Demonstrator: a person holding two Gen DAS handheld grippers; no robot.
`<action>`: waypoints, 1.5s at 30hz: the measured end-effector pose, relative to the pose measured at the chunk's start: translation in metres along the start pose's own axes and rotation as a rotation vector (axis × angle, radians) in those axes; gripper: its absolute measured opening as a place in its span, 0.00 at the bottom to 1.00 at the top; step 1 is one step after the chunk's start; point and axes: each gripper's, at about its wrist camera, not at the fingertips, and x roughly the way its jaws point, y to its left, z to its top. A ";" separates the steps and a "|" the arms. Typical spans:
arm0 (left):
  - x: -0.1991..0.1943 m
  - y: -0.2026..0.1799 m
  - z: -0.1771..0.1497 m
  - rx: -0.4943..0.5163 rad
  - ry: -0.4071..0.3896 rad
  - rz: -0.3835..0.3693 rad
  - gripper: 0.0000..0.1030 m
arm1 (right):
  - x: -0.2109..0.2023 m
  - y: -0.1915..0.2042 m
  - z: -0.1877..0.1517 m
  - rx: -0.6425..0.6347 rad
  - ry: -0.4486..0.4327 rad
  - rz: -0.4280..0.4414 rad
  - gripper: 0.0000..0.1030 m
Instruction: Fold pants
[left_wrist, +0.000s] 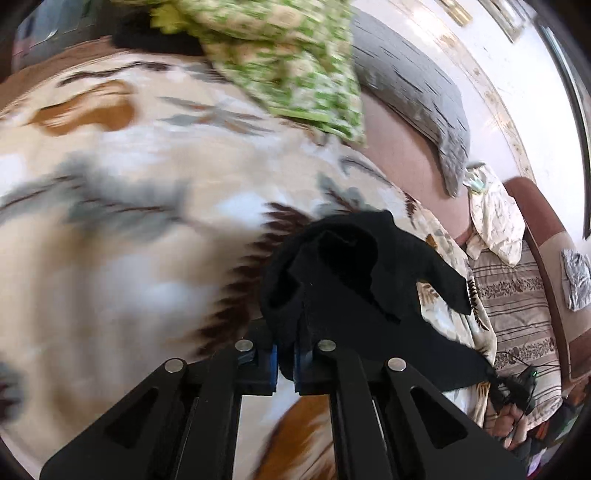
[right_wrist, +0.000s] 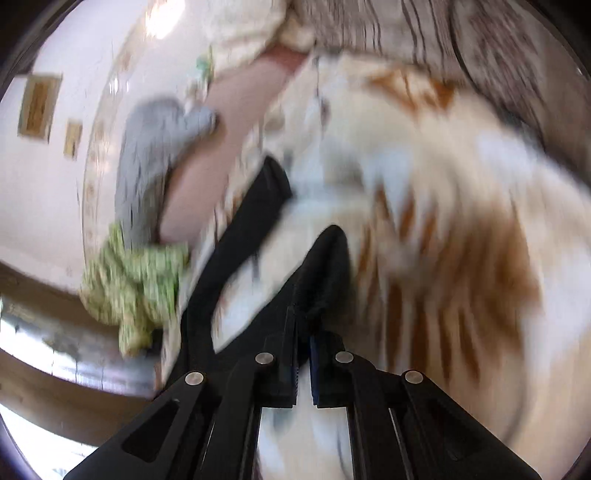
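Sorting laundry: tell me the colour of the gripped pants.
Black pants, clearest in the left wrist view.

the pants (left_wrist: 354, 273) are black. the blanket (left_wrist: 140, 206) is cream with brown and grey leaves. the cloth (left_wrist: 295, 62) is green and white.

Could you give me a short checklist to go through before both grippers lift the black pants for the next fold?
1. Left gripper shut on black pants: ok.
2. Right gripper shut on the pants: ok.
3. Pants flat on the blanket: not ok, bunched at both grips.
4. Green floral cloth apart from the pants: ok.
5. Which part of the pants each gripper holds: cannot tell.
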 end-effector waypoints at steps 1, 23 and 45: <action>-0.011 0.014 0.001 -0.023 0.003 0.004 0.03 | 0.003 -0.004 -0.014 0.001 0.057 -0.003 0.03; 0.011 -0.086 -0.050 0.583 -0.035 0.090 0.58 | 0.047 0.096 -0.036 -0.391 -0.076 -0.251 0.50; 0.042 -0.076 -0.017 0.592 -0.085 0.227 0.07 | 0.102 0.075 0.025 -0.106 -0.048 -0.104 0.59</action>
